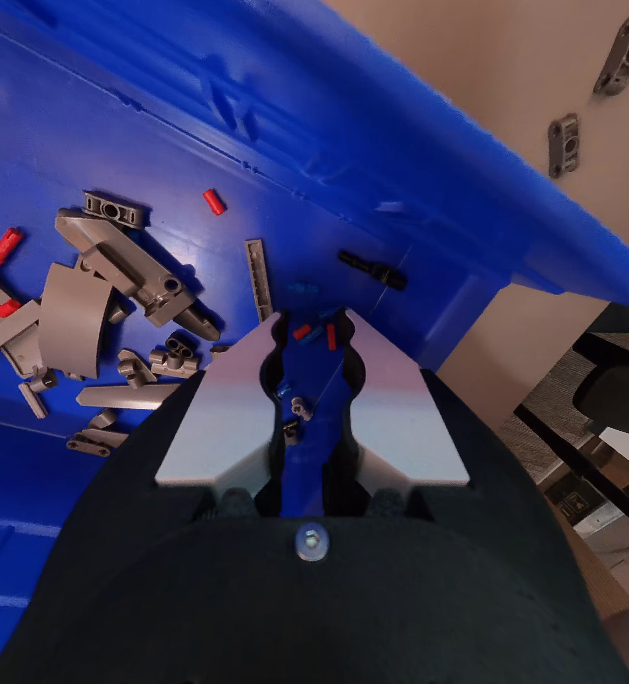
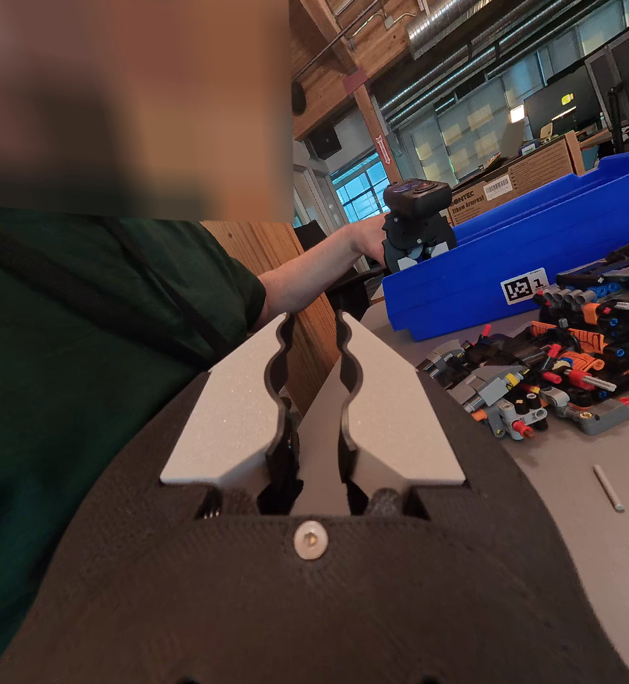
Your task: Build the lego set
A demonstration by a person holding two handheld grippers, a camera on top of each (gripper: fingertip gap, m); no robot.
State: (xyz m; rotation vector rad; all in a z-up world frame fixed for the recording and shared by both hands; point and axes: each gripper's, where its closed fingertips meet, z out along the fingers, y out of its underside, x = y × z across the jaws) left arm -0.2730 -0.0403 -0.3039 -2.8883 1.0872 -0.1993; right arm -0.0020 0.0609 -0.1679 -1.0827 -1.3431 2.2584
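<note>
Many loose grey pieces [image 1: 120, 274] and red pins [image 1: 214, 201] fill the blue bin [image 1: 305, 129] — both grippers' jaws parted, empty.

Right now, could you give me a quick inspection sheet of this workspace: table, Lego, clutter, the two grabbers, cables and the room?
Surface: grey table, mostly bare near the right gripper.
Job's things: half-built Lego model on the table; blue bin holding loose grey, red, blue and black pieces.
Clutter: thin grey rod lying alone on the table; two grey pieces outside the bin.
Grippers: left gripper open over small pins in the bin; right gripper open, holding nothing.
Cables: nothing seen.
Surroundings: cardboard box behind the bin, wooden beams, windows, a person in a green shirt.
</note>
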